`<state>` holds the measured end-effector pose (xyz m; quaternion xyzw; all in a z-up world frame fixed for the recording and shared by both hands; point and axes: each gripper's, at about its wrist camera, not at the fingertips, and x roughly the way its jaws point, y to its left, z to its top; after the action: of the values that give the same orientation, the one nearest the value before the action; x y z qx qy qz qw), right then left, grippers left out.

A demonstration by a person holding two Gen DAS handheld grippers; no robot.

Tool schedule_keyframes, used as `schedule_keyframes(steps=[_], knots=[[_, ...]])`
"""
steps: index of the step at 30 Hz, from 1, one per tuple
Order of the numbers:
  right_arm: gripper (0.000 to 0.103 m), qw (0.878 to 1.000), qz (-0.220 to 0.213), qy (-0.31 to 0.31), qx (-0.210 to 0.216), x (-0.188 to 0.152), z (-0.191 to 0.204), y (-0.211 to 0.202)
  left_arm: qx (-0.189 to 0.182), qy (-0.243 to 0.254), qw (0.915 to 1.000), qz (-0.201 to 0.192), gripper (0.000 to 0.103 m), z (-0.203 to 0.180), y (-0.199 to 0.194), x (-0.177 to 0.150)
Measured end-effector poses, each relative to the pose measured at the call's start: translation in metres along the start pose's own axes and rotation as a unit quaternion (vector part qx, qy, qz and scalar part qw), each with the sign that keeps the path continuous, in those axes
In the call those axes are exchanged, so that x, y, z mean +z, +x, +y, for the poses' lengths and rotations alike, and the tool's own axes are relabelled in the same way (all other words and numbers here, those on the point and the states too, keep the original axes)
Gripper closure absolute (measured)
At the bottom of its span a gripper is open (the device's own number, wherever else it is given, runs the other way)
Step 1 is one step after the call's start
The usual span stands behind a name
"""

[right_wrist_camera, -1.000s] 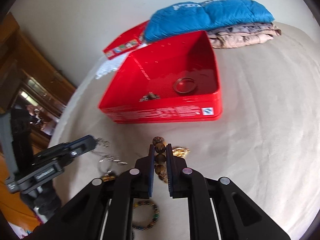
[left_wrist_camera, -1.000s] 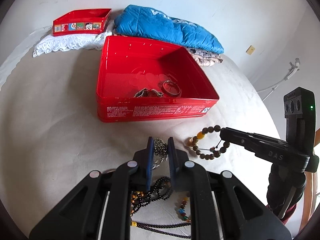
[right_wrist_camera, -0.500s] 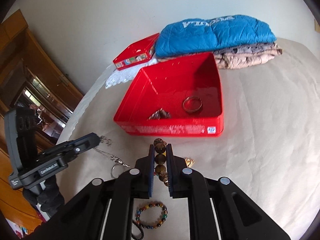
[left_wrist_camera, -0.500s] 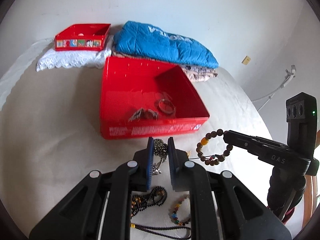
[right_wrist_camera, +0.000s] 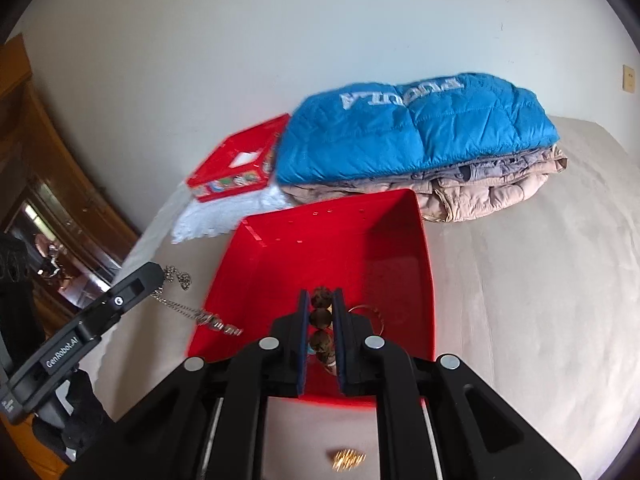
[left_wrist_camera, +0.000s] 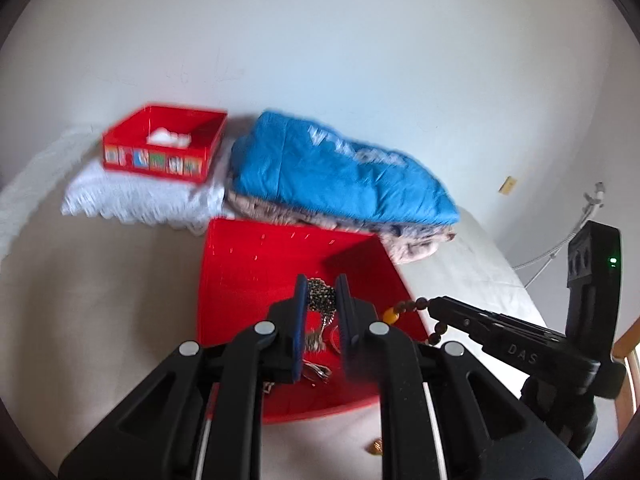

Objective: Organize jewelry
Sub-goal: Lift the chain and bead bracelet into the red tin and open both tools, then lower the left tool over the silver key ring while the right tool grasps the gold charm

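Both hands hold their catch over the big red metal tin (right_wrist_camera: 360, 240), and the step now is to let go neatly. The left gripper (left_wrist_camera: 321, 304) is pinched shut on a thin silver chain with a little charm (left_wrist_camera: 319, 300). The chain is bunched between its blue pads and the rest hangs down from them. From the right wrist camera, the chain (right_wrist_camera: 188, 310) drapes over the tin's left wall, so the hanging end looks to be just over the tin, but I cannot tell for sure. The right gripper (right_wrist_camera: 321, 322) is squeezed shut on a bracelet of round brown wooden beads (right_wrist_camera: 322, 318). The beads line up between its fingers, over the near part of the tin. A thin metal ring (right_wrist_camera: 366, 316) lies on the tin floor just to the right of those fingers, and some other small shiny pieces (left_wrist_camera: 316, 370) lie under the left gripper. A small gold piece (right_wrist_camera: 347, 458) sits on the beige cover behind the right gripper, not in the tin yet. To do this well, I think both grippers should go a bit deeper past the near wall and come lower before opening. Then nothing bounces out. The chain should go in slowly, hanging end first, a little away from the beads, so they do not tangle. The grippers are close together, so opening one at a time seems safer.
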<state>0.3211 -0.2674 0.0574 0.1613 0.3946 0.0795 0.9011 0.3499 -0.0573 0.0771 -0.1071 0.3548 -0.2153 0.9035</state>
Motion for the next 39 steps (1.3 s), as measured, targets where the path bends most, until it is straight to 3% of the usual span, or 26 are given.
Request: schedule_keyframes(steps=[6,8,10,14,20,27,30,33,39], knots=[[0.091,0.999,0.05,0.003,-0.018,-0.005,-0.013,0.041,0.022,-0.001,0.9972,0.072,0.09,0.017,0.054,-0.01],[0.089,0.999,0.04,0.0,-0.034,-0.006,-0.015,0.036,0.023,-0.001,0.9966,0.079,0.079,0.019,0.056,-0.012],[0.087,0.998,0.027,-0.007,-0.055,-0.006,-0.016,0.025,0.03,0.001,0.9968,0.074,0.069,0.019,0.049,-0.013],[0.086,0.998,0.027,-0.008,-0.058,-0.015,-0.016,0.007,0.04,0.001,0.996,0.079,0.067,0.016,0.03,-0.014],[0.086,0.996,0.082,-0.005,-0.045,-0.052,-0.014,-0.003,0.098,0.023,0.9861,0.132,0.066,0.011,0.001,-0.042],[0.086,0.989,0.147,-0.011,-0.03,-0.108,-0.007,0.003,0.108,0.016,0.973,0.204,0.066,0.032,-0.02,-0.103],[0.082,0.988,0.149,0.004,-0.035,-0.123,-0.012,0.002,0.112,0.004,0.9719,0.207,0.063,0.043,-0.029,-0.121],[0.079,0.988,0.147,0.018,-0.039,-0.134,-0.015,-0.001,0.126,0.012,0.9728,0.194,0.043,0.045,-0.037,-0.133],[0.078,0.989,0.142,0.016,-0.042,-0.138,-0.012,-0.003,0.129,0.031,0.97,0.204,0.036,0.039,-0.029,-0.146]])
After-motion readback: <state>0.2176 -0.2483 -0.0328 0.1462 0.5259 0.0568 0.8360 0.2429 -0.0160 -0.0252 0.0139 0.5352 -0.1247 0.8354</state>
